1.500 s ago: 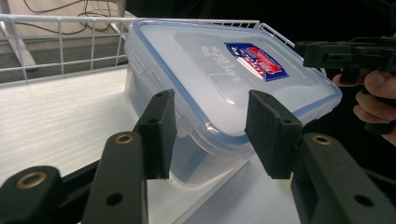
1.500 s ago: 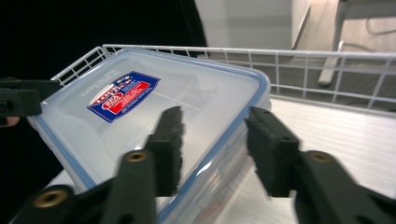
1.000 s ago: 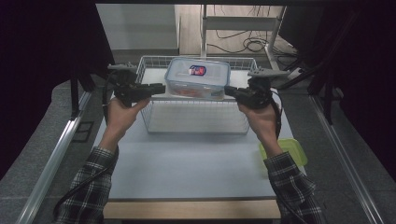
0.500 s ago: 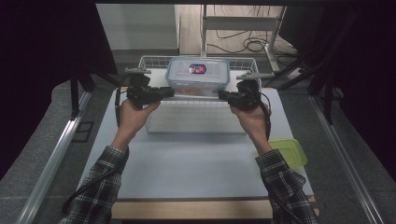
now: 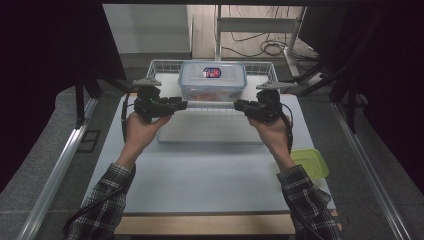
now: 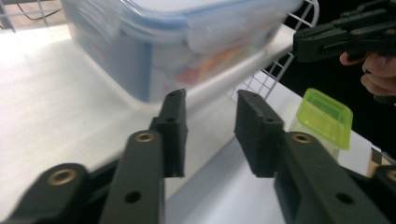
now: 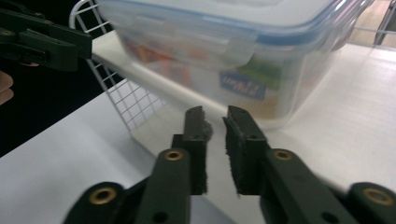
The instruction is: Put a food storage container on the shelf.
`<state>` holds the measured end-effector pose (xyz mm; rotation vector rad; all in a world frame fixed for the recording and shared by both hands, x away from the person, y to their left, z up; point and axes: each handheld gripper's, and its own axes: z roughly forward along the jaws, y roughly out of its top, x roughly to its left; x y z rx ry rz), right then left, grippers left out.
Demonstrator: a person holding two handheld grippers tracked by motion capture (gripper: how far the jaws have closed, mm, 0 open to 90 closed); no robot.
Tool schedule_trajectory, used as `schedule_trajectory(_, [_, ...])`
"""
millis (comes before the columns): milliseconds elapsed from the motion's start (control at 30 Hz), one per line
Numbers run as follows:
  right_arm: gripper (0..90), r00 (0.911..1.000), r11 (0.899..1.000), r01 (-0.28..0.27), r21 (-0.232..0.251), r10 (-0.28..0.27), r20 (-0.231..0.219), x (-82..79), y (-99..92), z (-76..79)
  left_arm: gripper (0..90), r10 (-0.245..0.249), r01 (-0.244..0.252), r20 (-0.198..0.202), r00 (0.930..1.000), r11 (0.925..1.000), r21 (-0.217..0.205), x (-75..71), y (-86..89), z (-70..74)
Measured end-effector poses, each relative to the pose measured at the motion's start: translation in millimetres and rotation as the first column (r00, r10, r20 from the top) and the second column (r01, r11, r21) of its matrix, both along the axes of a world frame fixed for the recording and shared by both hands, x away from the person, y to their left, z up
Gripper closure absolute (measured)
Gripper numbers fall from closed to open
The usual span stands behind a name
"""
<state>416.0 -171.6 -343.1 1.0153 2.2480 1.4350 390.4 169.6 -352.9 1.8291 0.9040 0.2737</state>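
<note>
A clear box with a blue lid point(image 5: 212, 80) holds colourful contents. It stands on a white surface inside a white wire basket point(image 5: 260, 67). My left gripper point(image 5: 182, 104) and right gripper point(image 5: 239, 105) point toward each other along the basket's near edge. In the left gripper view my left gripper point(image 6: 212, 126) has its jaws apart astride the white edge point(image 6: 219, 93), below the box point(image 6: 187, 42). My right gripper point(image 7: 217, 135) shows a narrower gap before the box point(image 7: 243, 51). Both pairs of jaws have just been opening, and neither presses on anything.
A small container with a lime-green lid point(image 5: 310, 162) sits on the pale table point(image 5: 210, 180) by my right forearm, also seen as the green-lidded container point(image 6: 322, 112). Metal rails run along both table sides. Cables lie on the floor beyond.
Both hands have come inward from the basket's sides toward the middle of its near edge. The box and basket stay where they were.
</note>
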Motion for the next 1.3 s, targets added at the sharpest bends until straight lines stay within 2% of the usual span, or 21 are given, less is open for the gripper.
schedule_trajectory(167, [60.8, 0.9996, 0.999, -0.026, -0.019, 0.026, 0.013, -16.6, -4.0, -4.3, 49.3, -0.015, 0.014, 0.024, 0.9996, 0.9983, 0.056, -19.4, -0.9, -7.1])
schedule_trajectory(333, [47.5, 0.9987, 0.998, -0.044, -0.036, 0.045, 0.026, -34.0, -7.2, -12.2, 37.5, -0.027, 0.021, 0.046, 0.9986, 0.9913, 0.13, -38.9, -2.5, -14.9])
schedule_trajectory(467, [38.9, 0.9981, 0.997, -0.051, -0.053, 0.052, 0.032, -46.8, -10.1, -21.3, 30.6, -0.039, 0.035, 0.033, 0.9987, 0.9919, 0.122, -52.2, 0.0, -22.8])
schedule_trajectory(667, [26.7, 0.9972, 0.996, -0.058, -0.06, 0.061, 0.043, -63.2, -14.6, -33.7, 20.9, -0.046, 0.043, 0.022, 0.9987, 0.9903, 0.133, -73.1, 0.1, -36.2])
schedule_trajectory(767, [21.0, 0.9964, 0.996, -0.066, -0.057, 0.069, 0.049, -70.4, -16.0, -38.9, 18.6, -0.045, 0.041, 0.025, 0.9987, 0.9885, 0.145, -83.6, 0.1, -42.8])
schedule_trajectory(933, [12.0, 0.9948, 0.994, -0.082, -0.069, 0.086, 0.056, -81.3, -16.2, -51.2, 14.6, -0.048, 0.045, 0.014, 0.9987, 0.9891, 0.14, -99.1, 0.6, -56.0])
schedule_trajectory(1033, [8.4, 0.9946, 0.993, -0.085, -0.083, 0.089, 0.053, -87.1, -16.1, -59.0, 13.3, -0.05, 0.048, 0.006, 0.9988, 0.9877, 0.149, -107.0, 1.8, -64.0])
schedule_trajectory(1167, [5.7, 0.9941, 0.991, -0.092, -0.096, 0.097, 0.049, -94.5, -17.5, -68.7, 11.4, -0.045, 0.045, -0.003, 0.999, 0.99, 0.134, -115.6, 5.5, -75.0])
schedule_trajectory(1233, [4.8, 0.9941, 0.992, -0.096, -0.086, 0.1, 0.042, -98.0, -19.5, -73.5, 10.8, -0.045, 0.047, -0.014, 0.9989, 0.9919, 0.118, -118.9, 7.5, -81.1])
schedule_trajectory(1300, [3.8, 0.9946, 0.993, -0.093, -0.078, 0.097, 0.039, -101.4, -21.4, -78.2, 9.4, -0.047, 0.049, -0.02, 0.9987, 0.9915, 0.121, -121.9, 8.5, -86.9])
